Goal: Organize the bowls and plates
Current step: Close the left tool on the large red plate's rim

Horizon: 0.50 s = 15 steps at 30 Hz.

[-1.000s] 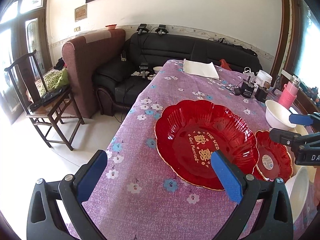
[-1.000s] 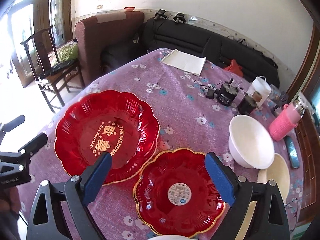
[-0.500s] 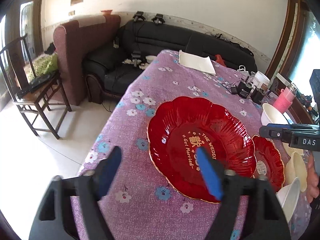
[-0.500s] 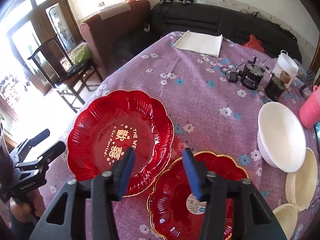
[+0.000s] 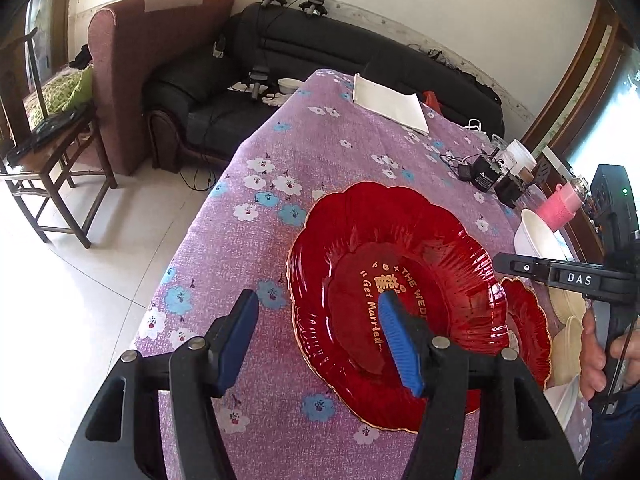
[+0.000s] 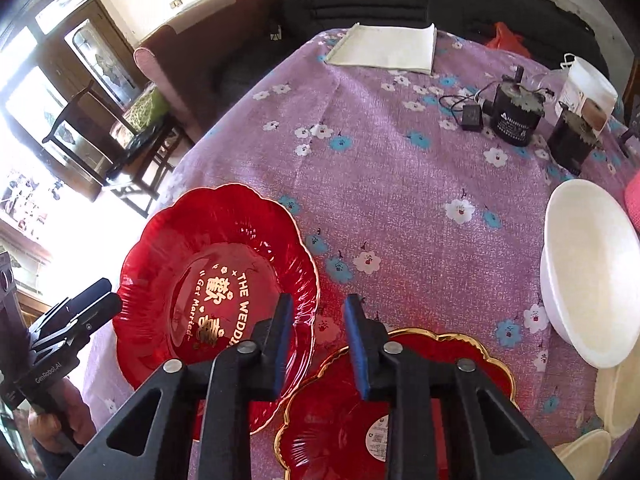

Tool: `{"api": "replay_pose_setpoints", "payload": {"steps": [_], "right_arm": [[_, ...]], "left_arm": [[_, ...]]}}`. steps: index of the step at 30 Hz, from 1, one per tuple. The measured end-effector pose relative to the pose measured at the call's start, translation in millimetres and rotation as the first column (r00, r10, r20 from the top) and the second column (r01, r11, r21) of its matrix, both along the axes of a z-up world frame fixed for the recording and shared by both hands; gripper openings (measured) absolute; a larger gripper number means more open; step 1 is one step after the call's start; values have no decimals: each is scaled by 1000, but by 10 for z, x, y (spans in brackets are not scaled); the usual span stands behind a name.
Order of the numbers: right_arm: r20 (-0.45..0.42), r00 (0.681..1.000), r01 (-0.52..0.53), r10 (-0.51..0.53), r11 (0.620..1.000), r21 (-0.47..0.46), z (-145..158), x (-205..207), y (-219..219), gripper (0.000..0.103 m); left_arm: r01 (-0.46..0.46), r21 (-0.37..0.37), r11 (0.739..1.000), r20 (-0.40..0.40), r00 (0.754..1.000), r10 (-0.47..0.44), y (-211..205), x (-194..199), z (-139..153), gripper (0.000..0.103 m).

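Note:
A large red scalloped plate [image 5: 404,280] with gold lettering lies on the purple flowered tablecloth [image 5: 320,152]; it also shows in the right wrist view [image 6: 216,288]. A smaller red plate [image 6: 404,408] with a gold rim lies beside it on the right [image 5: 528,332]. A white bowl [image 6: 588,272] stands further right. My left gripper [image 5: 320,336] is open, its jaws straddling the large plate's near left rim. My right gripper [image 6: 316,340] is partly open and empty, above the gap between the two red plates.
Cream bowls [image 6: 620,400] lie at the table's right edge. Black chargers [image 6: 516,116], a white jar [image 6: 588,88] and a pink bottle [image 5: 560,208] stand at the back right. A white folded cloth [image 6: 384,48] lies at the far end. Sofas and a wooden chair [image 5: 44,148] stand left.
Both grippers have narrowed from wide open. The left one has moved in over the large plate's rim. The right one has moved forward over the gap between the red plates.

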State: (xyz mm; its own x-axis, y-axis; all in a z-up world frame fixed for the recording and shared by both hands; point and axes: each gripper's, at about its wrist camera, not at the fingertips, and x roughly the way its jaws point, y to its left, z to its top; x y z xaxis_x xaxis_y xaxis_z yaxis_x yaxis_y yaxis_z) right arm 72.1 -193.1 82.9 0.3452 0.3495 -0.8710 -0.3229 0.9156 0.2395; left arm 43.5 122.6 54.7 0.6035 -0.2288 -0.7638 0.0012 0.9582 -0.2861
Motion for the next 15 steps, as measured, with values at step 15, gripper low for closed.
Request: {"api": "replay_pose_setpoints", "payload": {"steps": [15], "right_arm": [[-42, 999, -18, 17, 1000, -22, -212, 26, 125, 7]], "left_arm": [[11, -43, 999, -52, 999, -13, 16, 162, -240, 20]]}}
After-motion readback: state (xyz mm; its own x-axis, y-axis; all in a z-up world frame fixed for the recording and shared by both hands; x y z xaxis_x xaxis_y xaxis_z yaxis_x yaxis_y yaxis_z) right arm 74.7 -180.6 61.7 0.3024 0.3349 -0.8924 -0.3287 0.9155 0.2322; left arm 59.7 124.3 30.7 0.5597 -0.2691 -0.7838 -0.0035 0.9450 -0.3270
